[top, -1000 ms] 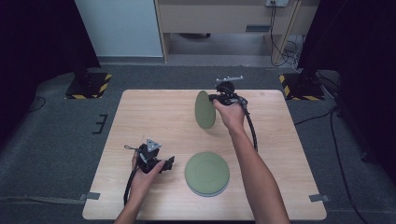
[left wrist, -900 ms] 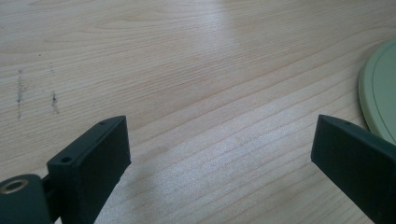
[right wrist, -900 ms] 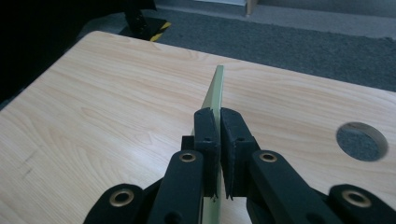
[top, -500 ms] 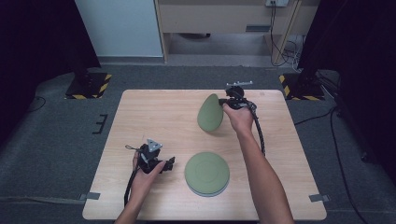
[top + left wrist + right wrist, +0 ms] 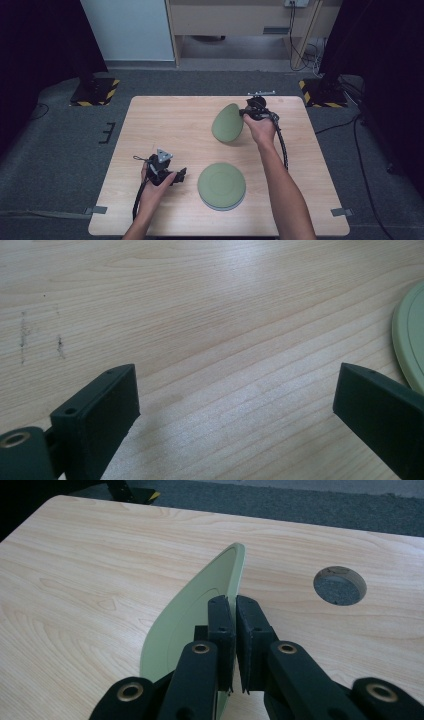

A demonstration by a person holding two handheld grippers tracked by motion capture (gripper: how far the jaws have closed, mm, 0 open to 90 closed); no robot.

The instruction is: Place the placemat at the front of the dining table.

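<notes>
Gripping green plate (image 5: 192,615) rim between closed right gripper (image 5: 235,605) fingers, plate tilted above table (image 5: 75,580); left gripper (image 5: 235,390) fingers open.

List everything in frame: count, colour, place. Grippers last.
held plate: 1, green, tilted on edge above the far right of the table, rim clamped in the right gripper
flat plate: 1, green, near middle of the table
table: 1, light wood, centre; round cable hole
floor bases: 2, black with yellow stripes, beyond the far corners
left gripper: 1, black, near left, jaws wide open over bare wood
right gripper: 1, black, shut on the held plate
</notes>
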